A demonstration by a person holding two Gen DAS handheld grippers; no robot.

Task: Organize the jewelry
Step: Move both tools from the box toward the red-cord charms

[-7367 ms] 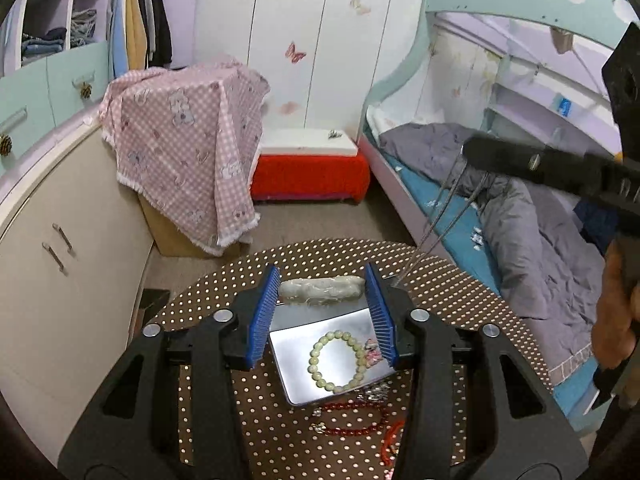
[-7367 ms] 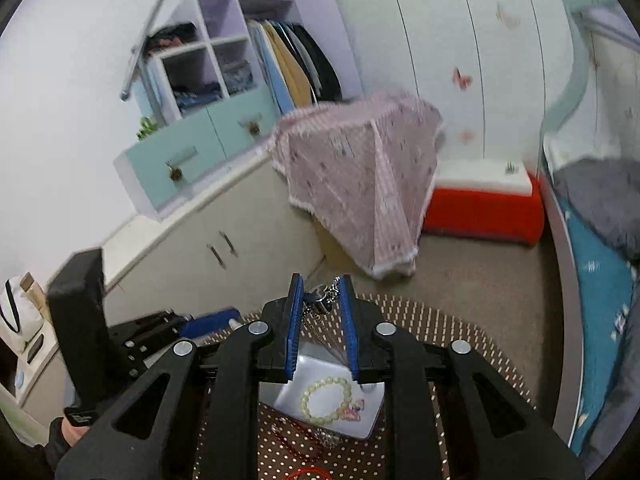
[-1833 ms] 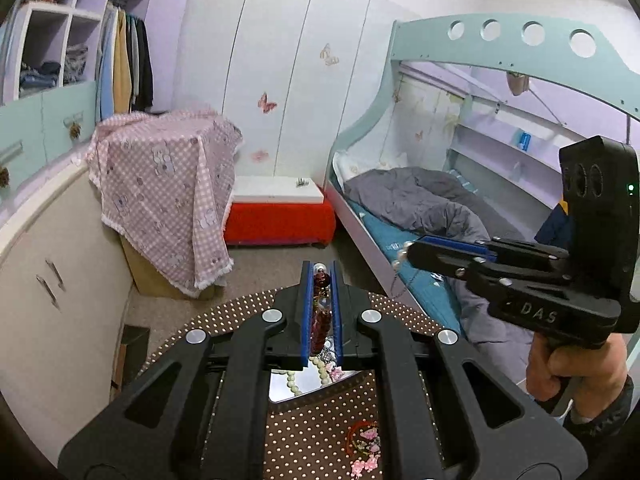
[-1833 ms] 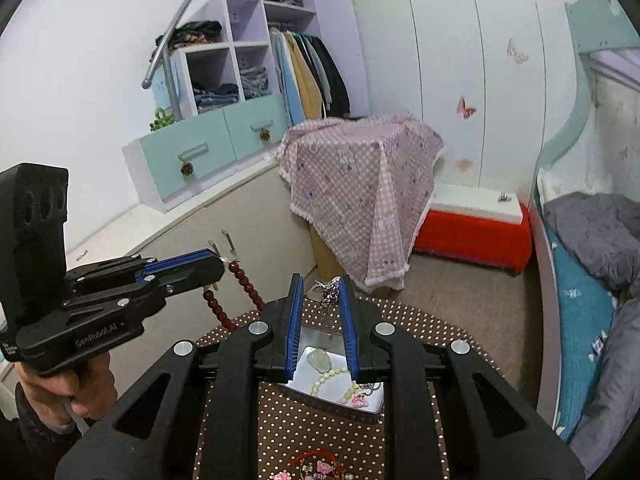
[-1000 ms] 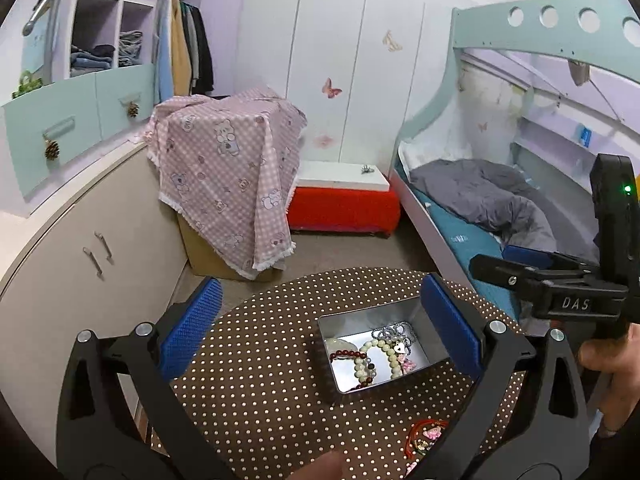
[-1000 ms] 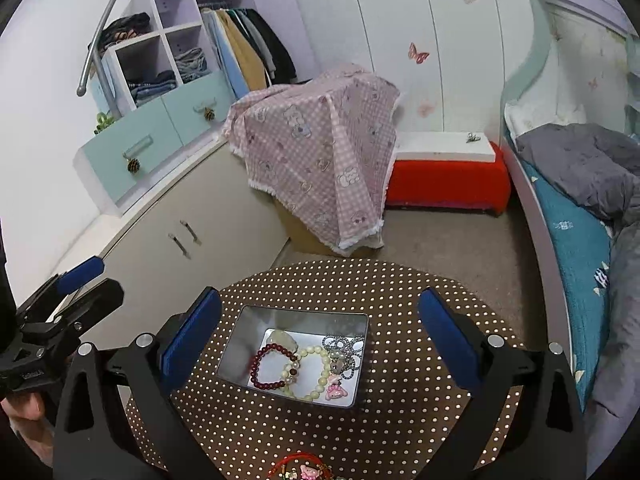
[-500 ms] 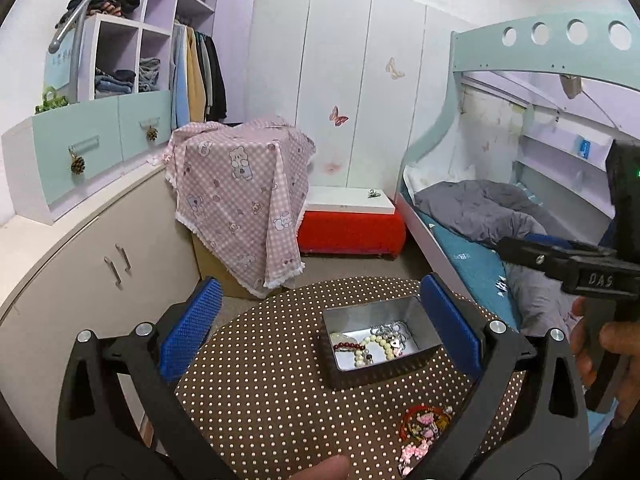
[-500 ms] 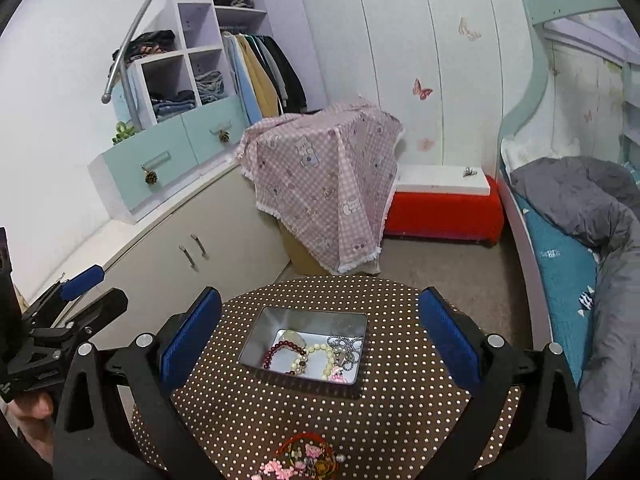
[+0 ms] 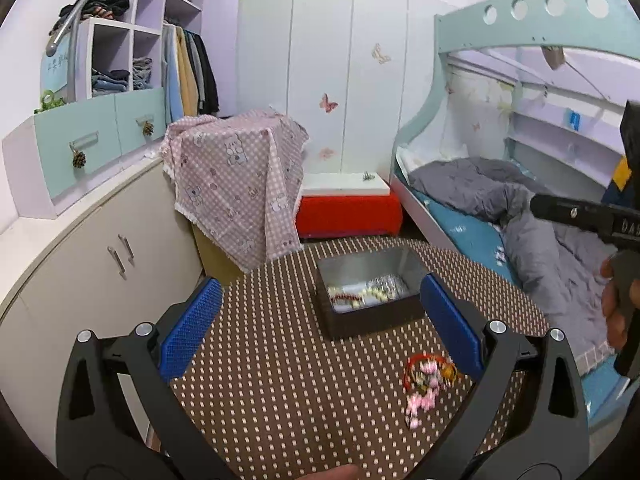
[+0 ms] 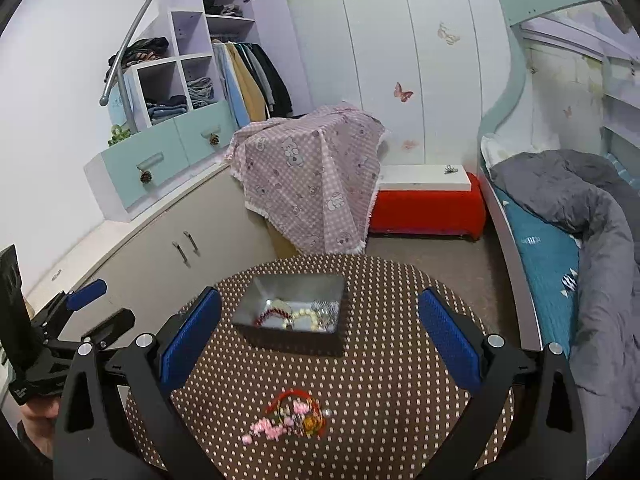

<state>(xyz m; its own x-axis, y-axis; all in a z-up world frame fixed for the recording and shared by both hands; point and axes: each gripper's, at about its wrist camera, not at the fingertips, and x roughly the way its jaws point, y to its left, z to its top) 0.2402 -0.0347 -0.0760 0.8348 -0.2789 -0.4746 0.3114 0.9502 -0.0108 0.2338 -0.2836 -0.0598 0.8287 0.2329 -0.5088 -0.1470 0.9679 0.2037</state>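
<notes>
Both the left gripper (image 9: 320, 324) and the right gripper (image 10: 320, 328) are hanging released, empty. The tin (image 10: 256, 324) holding bracelets is sitting mid-frame on the dotted table (image 10: 380, 380); a red bracelet (image 10: 296, 410) is lying below it.

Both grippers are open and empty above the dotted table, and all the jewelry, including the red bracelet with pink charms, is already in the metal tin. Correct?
Not quite. The red bracelet with pink charms lies on the dotted table, outside the metal tin, as the right wrist view shows. The rest holds: left gripper and right gripper are open and empty.
</notes>
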